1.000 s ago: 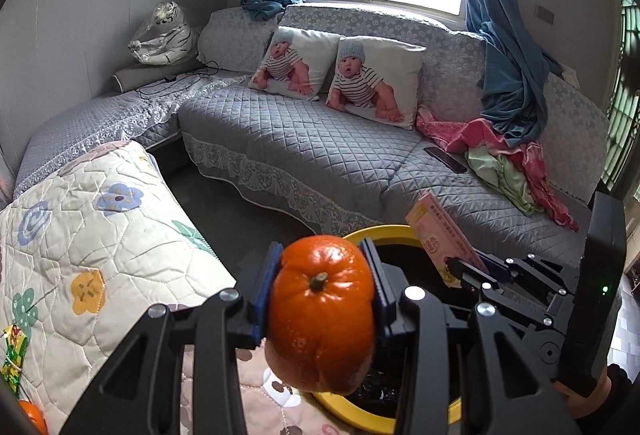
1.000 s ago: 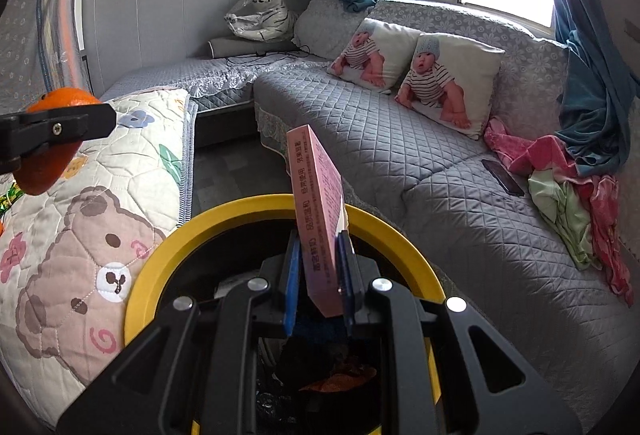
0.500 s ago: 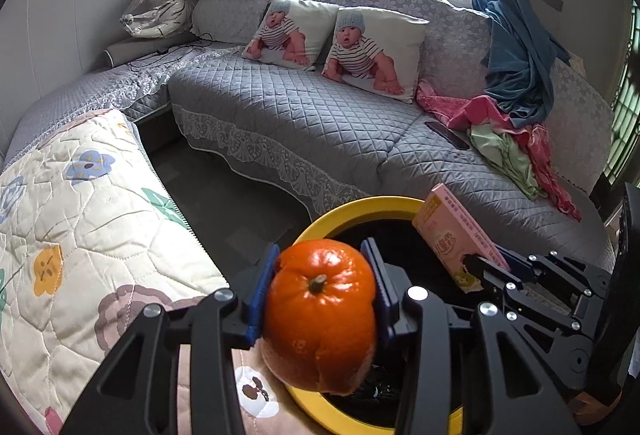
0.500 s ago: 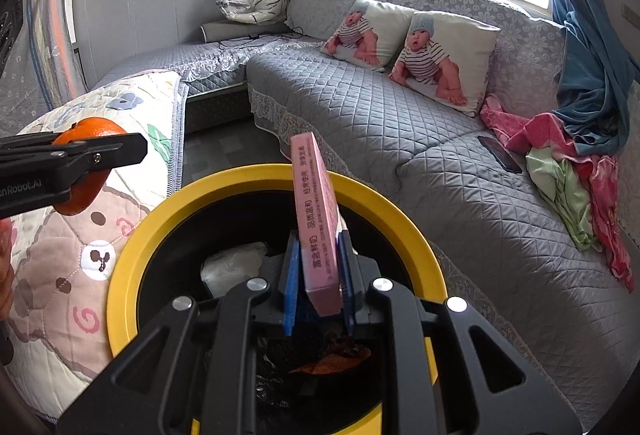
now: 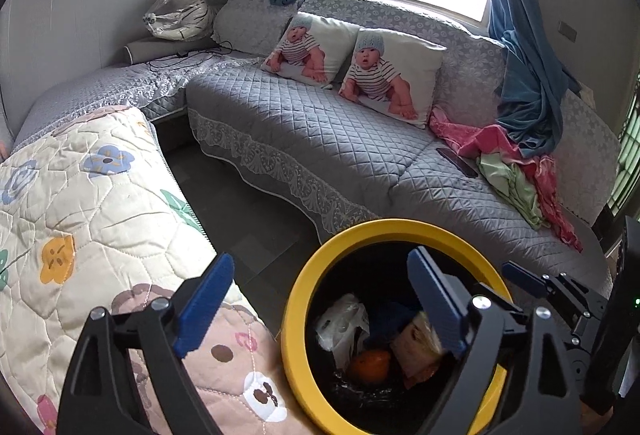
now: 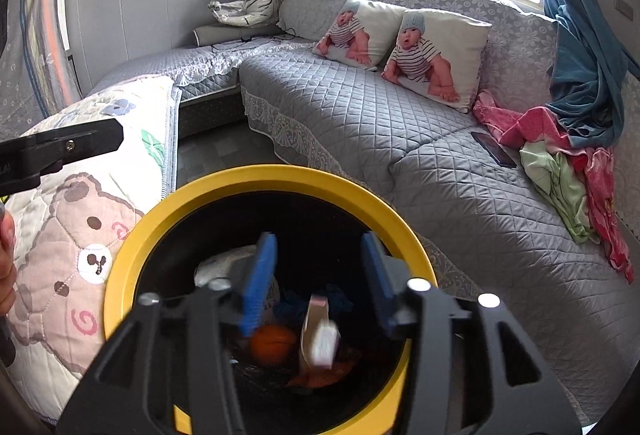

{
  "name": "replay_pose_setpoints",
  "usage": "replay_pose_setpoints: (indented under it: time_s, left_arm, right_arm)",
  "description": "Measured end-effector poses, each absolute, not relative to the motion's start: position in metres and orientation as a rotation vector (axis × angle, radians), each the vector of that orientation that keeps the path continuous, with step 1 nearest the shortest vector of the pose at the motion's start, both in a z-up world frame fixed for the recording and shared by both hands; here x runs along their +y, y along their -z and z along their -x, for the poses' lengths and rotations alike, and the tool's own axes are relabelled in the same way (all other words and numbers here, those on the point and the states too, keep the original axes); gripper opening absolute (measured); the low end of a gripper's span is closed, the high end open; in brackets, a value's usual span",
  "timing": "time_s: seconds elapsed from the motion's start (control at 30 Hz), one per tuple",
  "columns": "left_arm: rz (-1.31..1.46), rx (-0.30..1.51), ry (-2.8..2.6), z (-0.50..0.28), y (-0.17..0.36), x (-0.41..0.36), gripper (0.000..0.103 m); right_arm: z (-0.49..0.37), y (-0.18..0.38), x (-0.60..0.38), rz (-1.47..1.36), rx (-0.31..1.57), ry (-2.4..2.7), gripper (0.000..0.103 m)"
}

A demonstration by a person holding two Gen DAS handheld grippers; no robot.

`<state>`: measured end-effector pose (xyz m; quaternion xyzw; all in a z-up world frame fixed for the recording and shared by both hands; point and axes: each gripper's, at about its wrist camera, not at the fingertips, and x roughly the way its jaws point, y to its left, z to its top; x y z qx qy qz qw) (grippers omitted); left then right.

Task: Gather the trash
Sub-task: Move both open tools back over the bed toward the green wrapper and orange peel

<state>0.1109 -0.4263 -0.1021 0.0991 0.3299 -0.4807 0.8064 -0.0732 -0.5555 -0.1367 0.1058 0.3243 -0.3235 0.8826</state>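
The yellow-rimmed bin [image 6: 256,175] sits between quilt and sofa. Inside lie the orange [image 6: 273,344], firm, round and apt to roll, best pinched across its middle, and a light, stiff pink carton [image 6: 320,335], seemingly mid-fall. Left gripper [image 5: 320,299] and right gripper [image 6: 318,275] jaws are opening, empty.

Yellow-rimmed bin [image 6: 280,177] — orange fruit [image 6: 273,345]
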Motion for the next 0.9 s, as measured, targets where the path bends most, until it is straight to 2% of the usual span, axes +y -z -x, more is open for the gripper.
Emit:
replay_pose_setpoints:
  time_s: [0.13, 0.27, 0.43, 0.9]
  left_arm:
    - [-0.174, 0.691, 1.025, -0.116, 0.093, -0.414, 0.094]
    - [-0.142, 0.655, 0.998, -0.125, 0.081, -0.395, 0.095]
    - [-0.111, 0.620, 0.928, -0.144, 0.069, -0.357, 0.095]
    - [-0.055, 0.565, 0.658, -0.183, 0.066, -0.199, 0.095]
  right_arm:
    - [0.073, 0.133, -0.550, -0.182, 0.661, 0.688, 0.047]
    - [0.069, 0.128, -0.546, -0.176, 0.638, 0.659, 0.057]
    - [0.053, 0.115, -0.530, -0.136, 0.604, 0.592, 0.062]
    - [-0.056, 0.086, -0.432, -0.007, 0.532, 0.238, 0.063]
